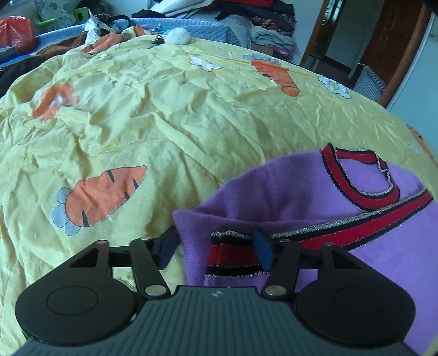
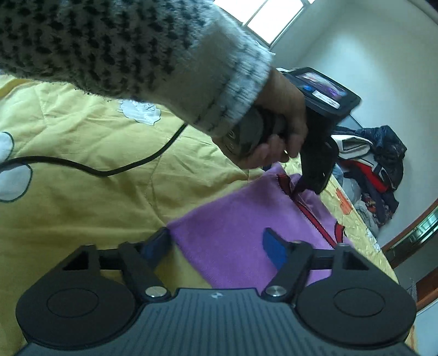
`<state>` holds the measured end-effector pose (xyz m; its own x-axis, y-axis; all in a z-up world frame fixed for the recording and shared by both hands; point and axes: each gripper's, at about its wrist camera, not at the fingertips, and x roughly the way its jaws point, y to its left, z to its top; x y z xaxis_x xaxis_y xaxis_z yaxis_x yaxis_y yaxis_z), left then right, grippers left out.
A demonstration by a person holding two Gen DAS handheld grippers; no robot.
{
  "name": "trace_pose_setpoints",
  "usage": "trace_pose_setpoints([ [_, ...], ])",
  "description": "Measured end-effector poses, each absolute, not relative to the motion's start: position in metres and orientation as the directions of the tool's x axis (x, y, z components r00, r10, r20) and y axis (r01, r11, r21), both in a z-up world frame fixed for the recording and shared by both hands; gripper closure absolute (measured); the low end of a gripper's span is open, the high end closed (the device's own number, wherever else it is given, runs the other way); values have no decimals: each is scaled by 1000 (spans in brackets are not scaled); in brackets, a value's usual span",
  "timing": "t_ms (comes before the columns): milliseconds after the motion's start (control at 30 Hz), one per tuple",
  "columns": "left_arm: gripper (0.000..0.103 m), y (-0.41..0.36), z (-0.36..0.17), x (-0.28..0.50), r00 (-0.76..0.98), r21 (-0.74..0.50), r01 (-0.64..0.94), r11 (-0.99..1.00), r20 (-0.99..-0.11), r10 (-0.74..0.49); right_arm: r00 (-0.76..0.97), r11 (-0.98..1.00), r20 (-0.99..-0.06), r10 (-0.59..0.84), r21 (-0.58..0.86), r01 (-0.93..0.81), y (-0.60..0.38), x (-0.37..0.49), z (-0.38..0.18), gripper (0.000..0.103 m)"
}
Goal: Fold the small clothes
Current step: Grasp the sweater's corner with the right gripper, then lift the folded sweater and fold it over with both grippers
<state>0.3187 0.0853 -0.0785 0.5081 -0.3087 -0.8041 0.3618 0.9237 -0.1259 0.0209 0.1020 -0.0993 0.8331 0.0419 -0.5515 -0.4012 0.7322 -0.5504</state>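
Right now your purple sweater (image 1: 314, 197) lies on the yellow carrot-print quilt (image 1: 169, 131) that covers the bed, its red and dark striped neckline (image 1: 364, 175) turned up and a striped cuff (image 1: 232, 257) folded across the near part. Your left gripper (image 1: 216, 246) sits at the sweater's near corner with its fingers spread: the blue pad of one finger (image 1: 264, 250) rests over the cuff, the other finger (image 1: 167, 246) stands off the cloth's edge above the quilt, and the corner of the knit lies between them without being pinched. From the right wrist view, your right gripper (image 2: 219, 243) straddles another edge of the sweater in the same way, fingers apart, one blue pad (image 2: 273, 247) over the purple knit and the other (image 2: 156, 243) beside it on the quilt side; whether that pad touches the fabric cannot be told. Beyond it your left hand (image 2: 284, 126), in a speckled grey sleeve (image 2: 137, 54), grips the other tool's handle, and a black cable (image 2: 109, 171) trails over the quilt. Farther out, heaps of clothes (image 1: 262, 19) lie past the quilt.
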Motion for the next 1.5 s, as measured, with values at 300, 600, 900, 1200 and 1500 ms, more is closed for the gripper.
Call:
trace_pose_setpoints([
  [300, 80, 78, -75, 313, 507, -130, 345, 929, -808, -302, 830, 725, -557, 8, -569, -389, 108, 29, -110, 94],
  [600, 88, 63, -61, 297, 554, -27, 332, 943, -804, -218, 853, 778, -518, 54, -514, -361, 91, 23, -95, 98],
  [900, 89, 37, -36, 284, 584, 76, 311, 948, -801, -127, 888, 867, -448, 106, -395, -303, 46, 15, -65, 98],
  [1200, 90, 2, -11, 298, 500, -28, 281, 959, -849, -171, 890, 968, -415, 186, -77, -238, -38, 10, -42, 99],
  [1500, 91, -87, 6, 303, 423, -144, 325, 935, -861, -280, 931, 981, -341, 133, 181, -74, -148, -11, -34, 99],
])
